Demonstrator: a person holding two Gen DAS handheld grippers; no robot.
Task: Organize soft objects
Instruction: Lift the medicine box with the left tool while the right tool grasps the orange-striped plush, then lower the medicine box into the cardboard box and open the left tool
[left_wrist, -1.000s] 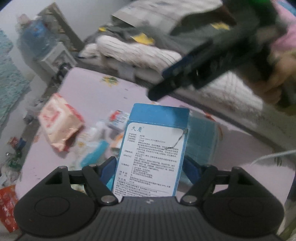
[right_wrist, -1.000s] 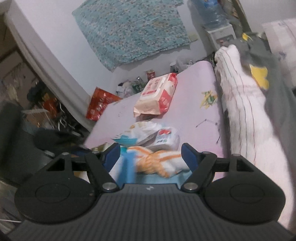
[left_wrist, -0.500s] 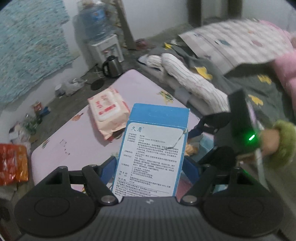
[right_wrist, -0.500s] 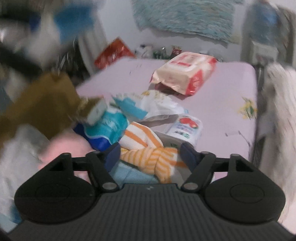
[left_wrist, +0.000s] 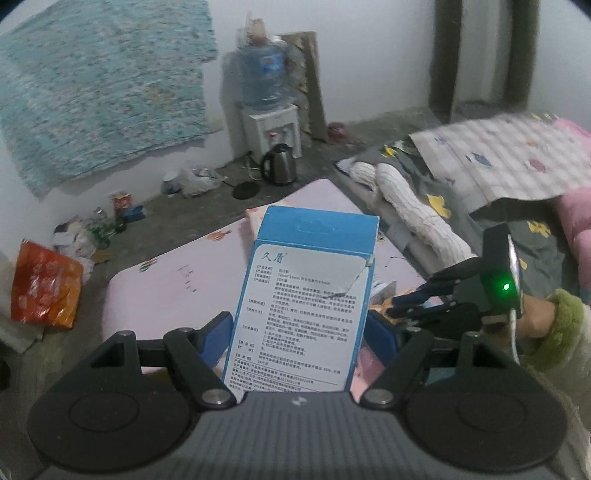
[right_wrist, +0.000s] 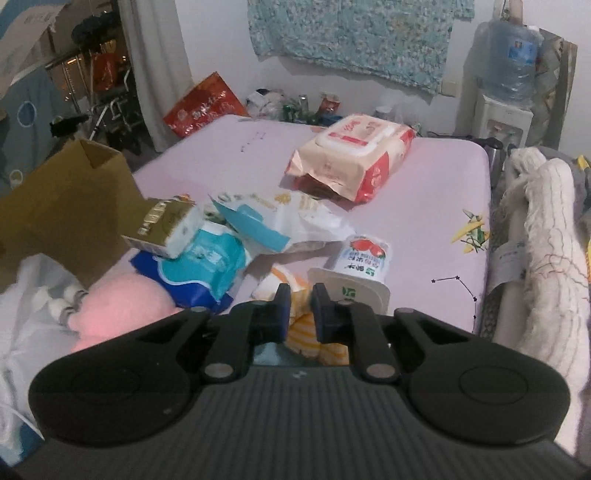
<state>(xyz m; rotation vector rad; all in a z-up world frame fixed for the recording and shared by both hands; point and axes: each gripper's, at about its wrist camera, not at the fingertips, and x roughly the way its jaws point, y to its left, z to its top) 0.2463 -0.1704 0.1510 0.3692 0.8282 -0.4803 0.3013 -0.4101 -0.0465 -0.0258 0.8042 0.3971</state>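
Blue box (left_wrist: 303, 306) sitting clamped upright in left gripper (left_wrist: 301, 334); right gripper (right_wrist: 300, 314) pinching orange-striped cloth (right_wrist: 301, 332) at 6 o'clock of pink table (right_wrist: 436, 192). Risk: thin fold slipping, yogurt cup (right_wrist: 360, 271) getting knocked.

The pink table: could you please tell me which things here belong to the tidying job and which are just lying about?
Job: blue box in the left gripper; orange striped cloth in the right gripper; pink plush.

Lying about: kettle, water dispenser, red bag.
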